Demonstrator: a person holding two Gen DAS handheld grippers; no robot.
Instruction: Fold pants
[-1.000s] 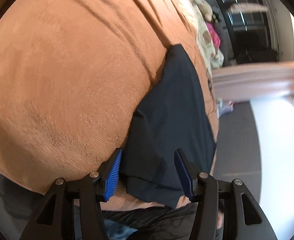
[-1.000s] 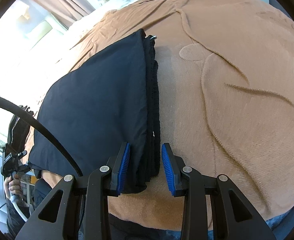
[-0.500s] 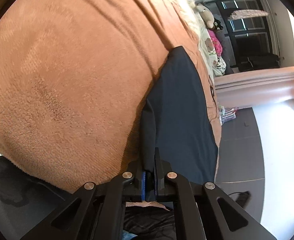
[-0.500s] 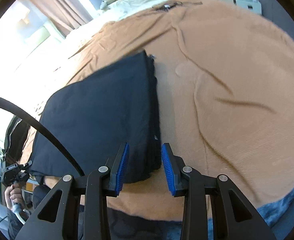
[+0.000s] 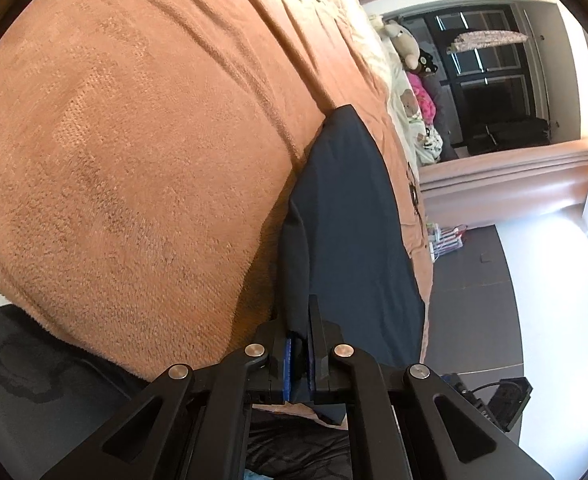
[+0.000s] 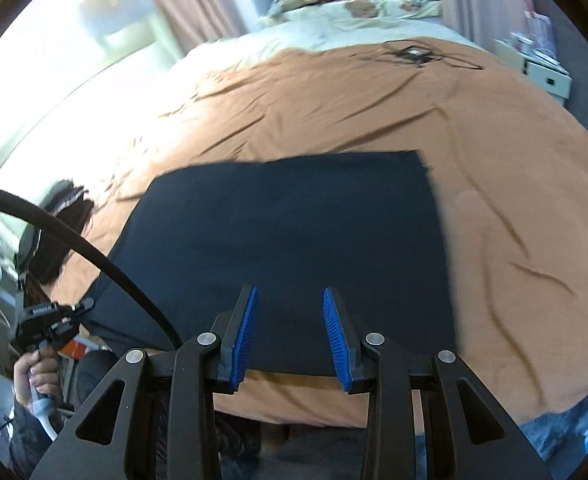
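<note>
On pants [image 5: 345, 216] edge: left tongs [image 5: 299, 354], seemingly clamped.

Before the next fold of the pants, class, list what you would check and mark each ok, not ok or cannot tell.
1. Left tool clamped on the pants edge: ok.
2. Right tool free, nothing between its pads: ok.
3. Pants lie flat on the blanket: ok.
4. Right tool gripping the other corner: not ok.
5. All layers caught in the left tool: cannot tell.
6. Black cable clear of the pants: ok.

No legible text — no labels, brands, numbers readable anywhere.
</note>
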